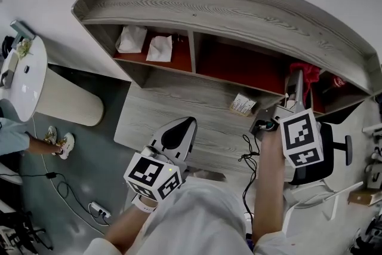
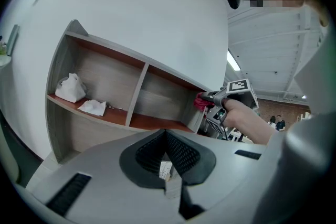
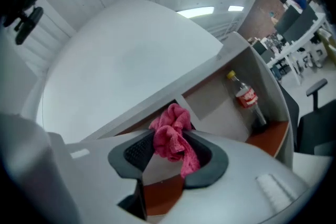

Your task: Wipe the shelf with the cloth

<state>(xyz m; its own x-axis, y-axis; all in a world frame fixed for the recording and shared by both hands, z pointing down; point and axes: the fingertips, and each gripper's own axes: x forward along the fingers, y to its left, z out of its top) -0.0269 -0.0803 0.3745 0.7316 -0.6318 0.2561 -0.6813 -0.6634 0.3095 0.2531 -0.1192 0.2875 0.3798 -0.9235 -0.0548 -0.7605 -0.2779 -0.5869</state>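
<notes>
Because we mean to wipe the shelf (image 1: 227,9), our right gripper (image 1: 296,88) clamps the cloth (image 3: 170,141) (left gripper (image 2: 166,139) waits, jaws together).

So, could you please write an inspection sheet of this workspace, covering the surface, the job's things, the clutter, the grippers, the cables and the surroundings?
Surface: grey wood-grain shelf unit with reddish-brown compartment floors.
Job's things: crumpled pink cloth, by the right compartment's divider.
Clutter: larger white crumpled paper and smaller white crumpled paper in the left compartment; clear bottle with red label standing in the right one; small printed packet on the lower ledge.
Grippers: right gripper shut on the cloth; left gripper shut, empty.
Cables: black cable hanging below the right gripper; thin cables on the floor.
Surroundings: round white table, black office chair, a person's feet.
</notes>
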